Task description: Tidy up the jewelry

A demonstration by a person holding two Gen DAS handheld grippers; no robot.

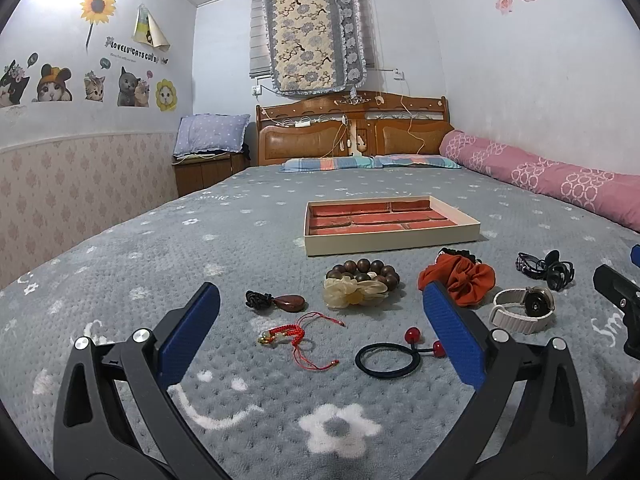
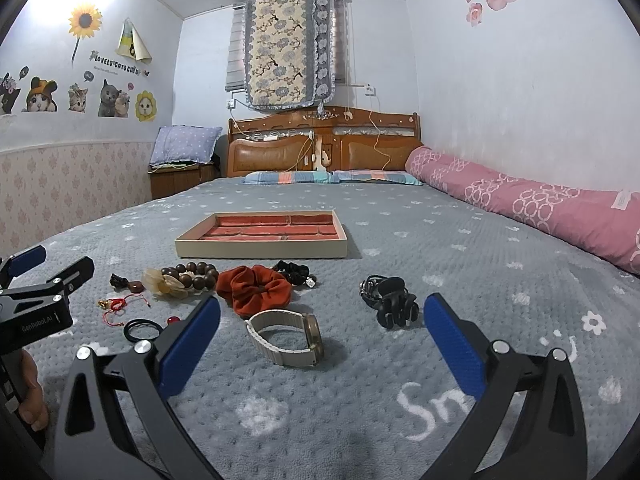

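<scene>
A cream tray with red compartments lies on the grey bed; it also shows in the right wrist view. In front of it lie a wooden bead bracelet, an orange scrunchie, a red cord bracelet, a black hair tie with red beads, a brown pendant, a white-strap watch and a black claw clip. My left gripper is open above the red cord bracelet. My right gripper is open with the watch between its fingers, not touching.
A rolled pink quilt lies along the right side of the bed. Pillows and a wooden headboard stand at the far end. A bedside cabinet stands at the left. A black braided band lies behind the scrunchie.
</scene>
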